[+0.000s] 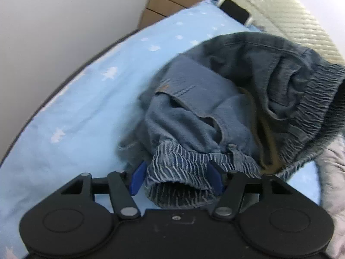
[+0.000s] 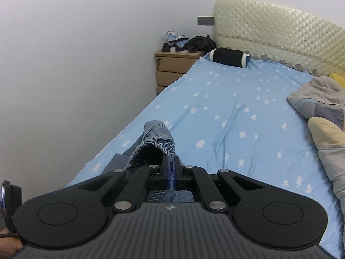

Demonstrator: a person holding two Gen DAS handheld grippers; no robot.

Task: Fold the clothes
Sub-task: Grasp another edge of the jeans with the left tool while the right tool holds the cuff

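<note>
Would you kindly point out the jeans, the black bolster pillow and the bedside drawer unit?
jeans (image 1: 241, 90): left wrist view, on the denim below the gathered waistband.
black bolster pillow (image 2: 228, 57): right wrist view, on its black middle.
bedside drawer unit (image 2: 172, 64): right wrist view, on the top drawer front.

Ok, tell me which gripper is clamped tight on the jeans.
The right gripper: its jaws are pinched together on a thin edge of the jeans. The left gripper stands wide, the bunched waistband between its jaws.
</note>
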